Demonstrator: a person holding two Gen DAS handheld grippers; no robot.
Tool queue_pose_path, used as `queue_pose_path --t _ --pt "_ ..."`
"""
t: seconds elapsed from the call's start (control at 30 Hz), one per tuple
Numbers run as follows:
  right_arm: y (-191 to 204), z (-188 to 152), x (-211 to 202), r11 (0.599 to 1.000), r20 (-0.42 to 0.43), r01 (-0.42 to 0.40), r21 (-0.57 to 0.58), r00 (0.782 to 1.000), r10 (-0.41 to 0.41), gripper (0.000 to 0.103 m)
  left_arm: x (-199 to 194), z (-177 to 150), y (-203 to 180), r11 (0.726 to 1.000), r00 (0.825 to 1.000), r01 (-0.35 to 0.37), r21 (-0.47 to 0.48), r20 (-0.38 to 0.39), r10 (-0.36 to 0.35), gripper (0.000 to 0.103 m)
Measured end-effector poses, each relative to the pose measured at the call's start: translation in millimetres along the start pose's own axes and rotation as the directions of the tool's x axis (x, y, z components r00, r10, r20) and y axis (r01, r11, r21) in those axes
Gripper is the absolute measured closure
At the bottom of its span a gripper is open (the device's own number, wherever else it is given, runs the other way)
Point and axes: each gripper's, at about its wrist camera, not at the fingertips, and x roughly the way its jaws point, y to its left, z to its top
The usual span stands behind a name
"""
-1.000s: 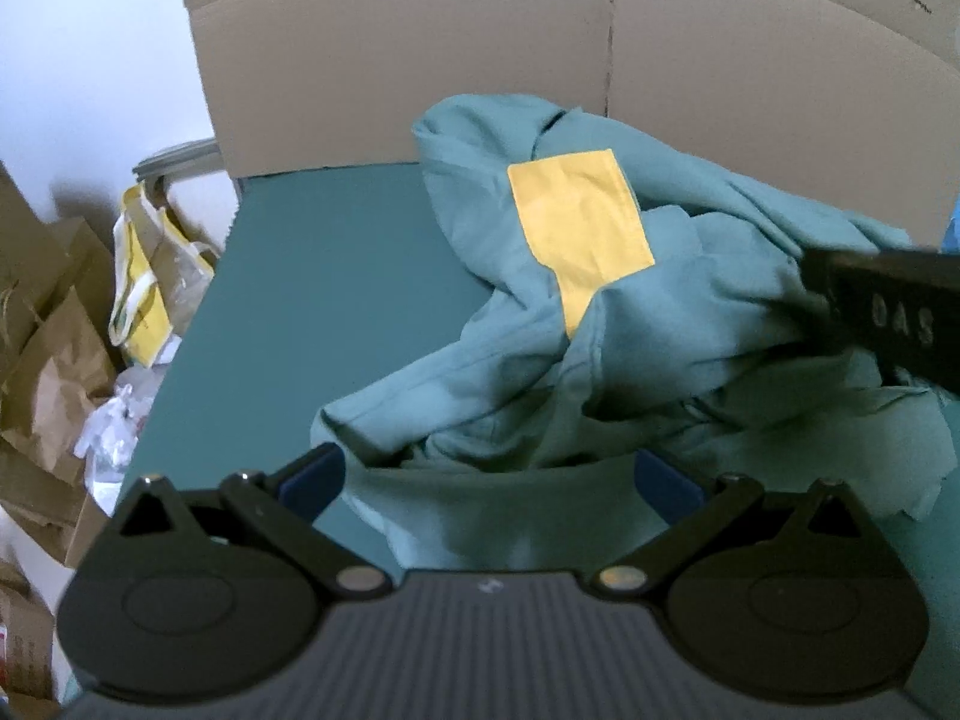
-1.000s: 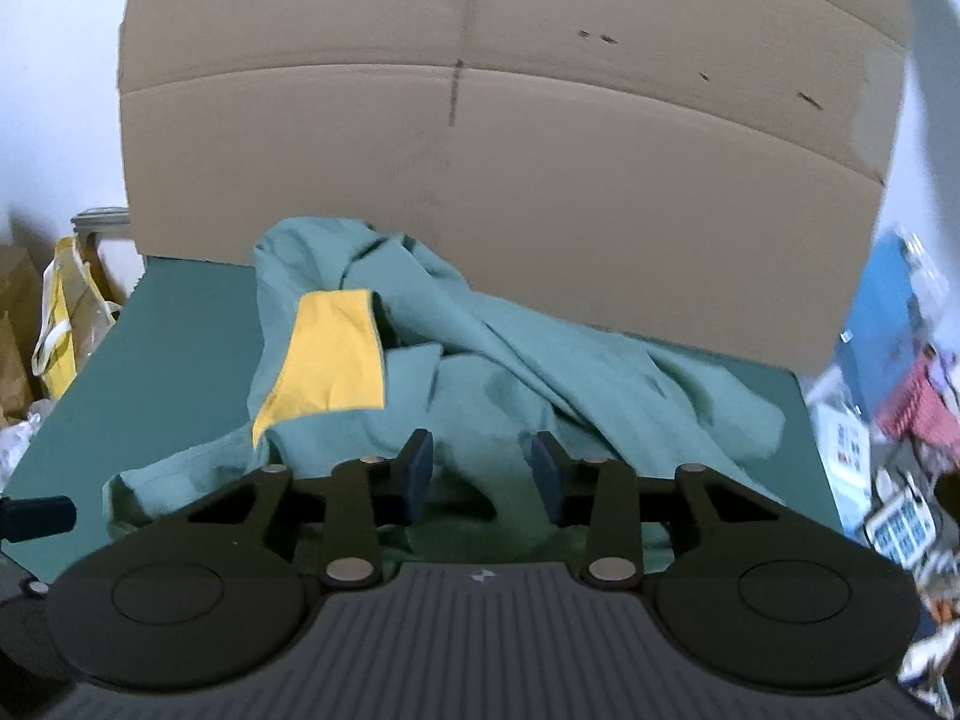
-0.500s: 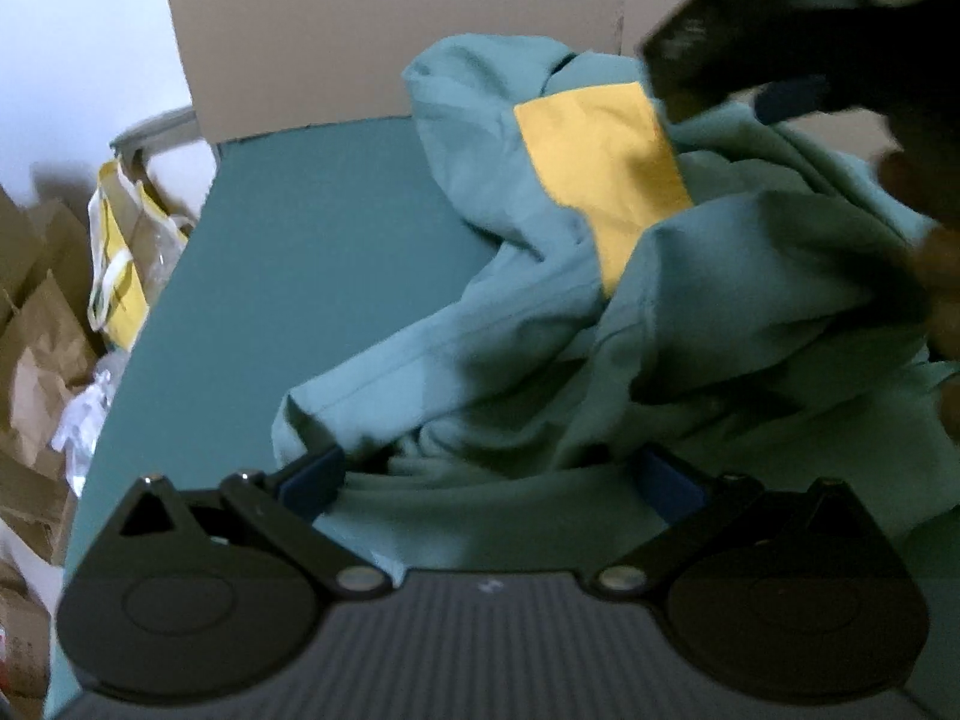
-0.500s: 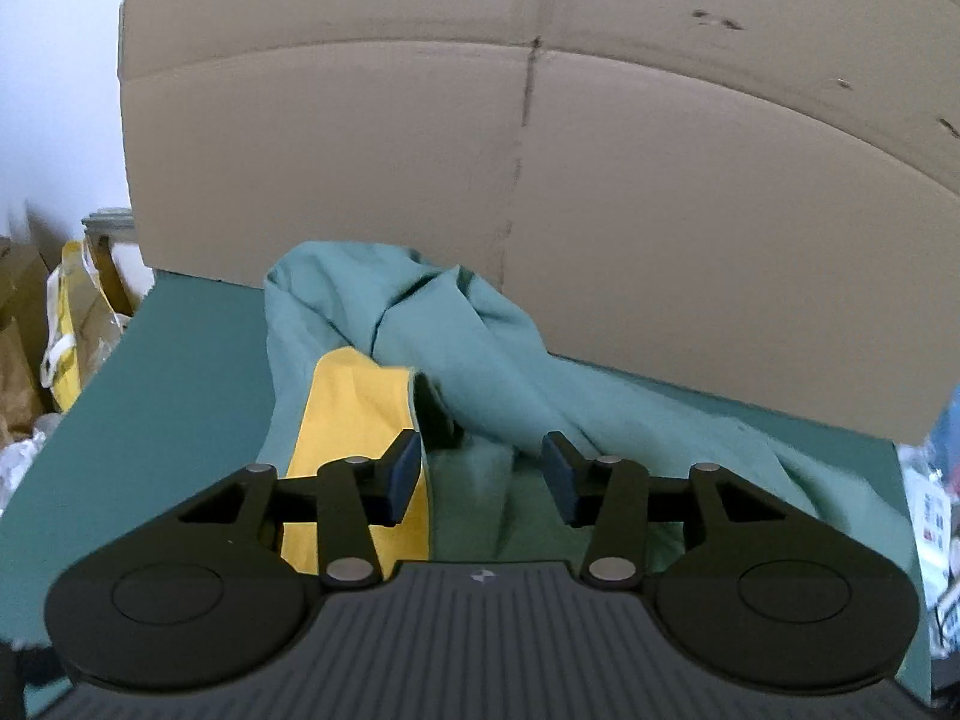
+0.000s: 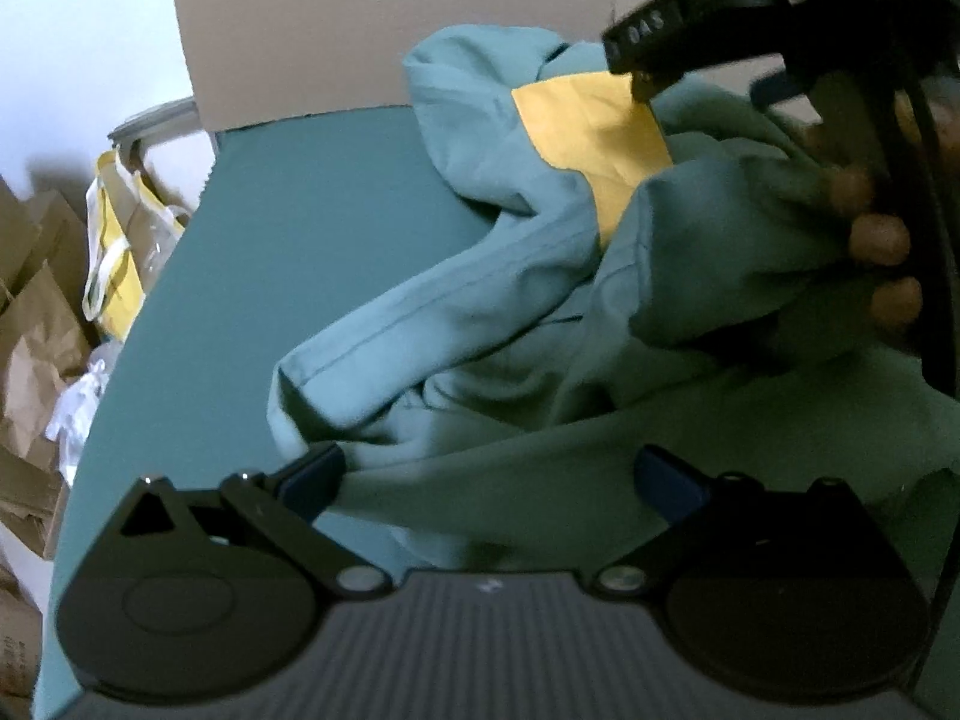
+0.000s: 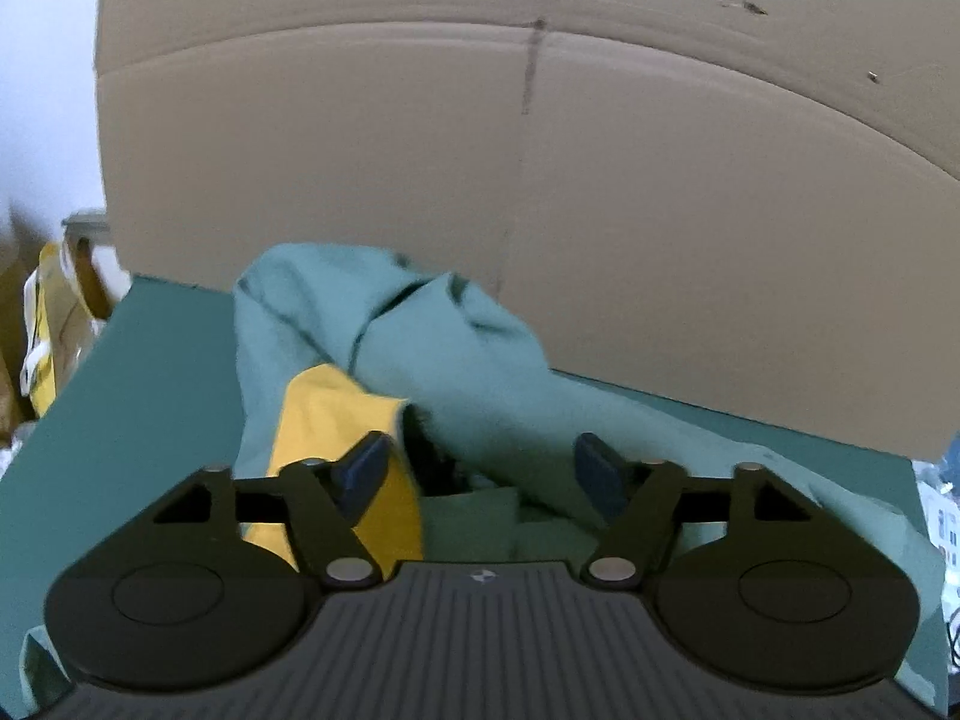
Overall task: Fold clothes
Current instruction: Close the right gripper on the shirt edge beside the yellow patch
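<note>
A crumpled teal garment [image 5: 540, 312] with a yellow panel [image 5: 594, 138] lies heaped on the teal table [image 5: 312, 204], bunched toward the far right, one long fold trailing out to the near left. The left gripper [image 5: 489, 477] hangs low over the near edge of the cloth, its blue pads spread wide with fabric lying loose between them, nothing pinched. The right gripper [image 6: 480, 468] sits over the yellow panel and the dark hollow beside it, its jaws opening, cloth under them but not clamped. Fingertips of a hand [image 5: 882, 240] curl round its handle. A big cardboard box [image 6: 540, 180] stands behind the table; paper bags [image 5: 114, 252] crowd the floor at left.
</note>
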Motion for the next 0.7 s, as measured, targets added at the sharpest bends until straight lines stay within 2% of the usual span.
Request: queue_pose_path --t 0.2,0.3,0.33,0.37,0.4,0.43,0.5,0.53,0.57,0.7 --pt "7 -1 26 0.998 -0.062 0.001 -0.066 0.998 -0.005 0.019 8 6 -2 1.000 1.000 0.006 0.002 -0.003 -0.006 0.001" --pt "3 4 26 0.999 -0.053 -0.020 -0.027 0.998 0.019 0.038 6 5 -4 1.000 1.000 -0.012 -0.005 -0.001 0.012 0.001" --pt "0 6 25 1.000 -0.050 -0.028 -0.005 0.998 0.027 0.056 3 3 -2 1.000 1.000 -0.013 -0.012 0.007 0.013 0.001" --pt "-5 6 22 0.999 -0.042 -0.029 0.017 0.999 0.029 0.070 1 1 -1 1.000 1.000 -0.015 -0.019 0.015 0.015 0.001" --pt "-10 6 18 0.999 -0.033 -0.027 0.039 0.999 0.028 0.073 -2 0 1 1.000 1.000 -0.016 -0.027 0.023 0.017 0.000" --pt "-13 7 17 0.999 -0.027 -0.017 0.049 0.999 0.018 0.070 -4 -2 3 0.999 0.999 -0.019 -0.038 0.030 0.020 0.001" --pt "-17 5 17 0.999 -0.030 -0.010 0.052 0.999 0.012 0.043 -6 -1 6 0.998 0.999 -0.032 -0.053 0.038 0.034 0.000" --pt "-17 4 18 0.998 -0.033 -0.017 0.053 0.999 0.019 0.026 -6 1 6 0.998 0.998 -0.038 -0.057 0.041 0.041 0.000" --pt "-17 3 20 0.998 -0.036 -0.027 0.053 0.999 0.029 0.023 -6 3 4 0.998 0.998 -0.042 -0.054 0.040 0.044 0.000" --pt "4 2 31 0.999 -0.052 -0.048 -0.021 0.998 0.047 0.024 -2 9 -5 0.997 0.998 -0.061 -0.043 0.020 0.062 0.001"
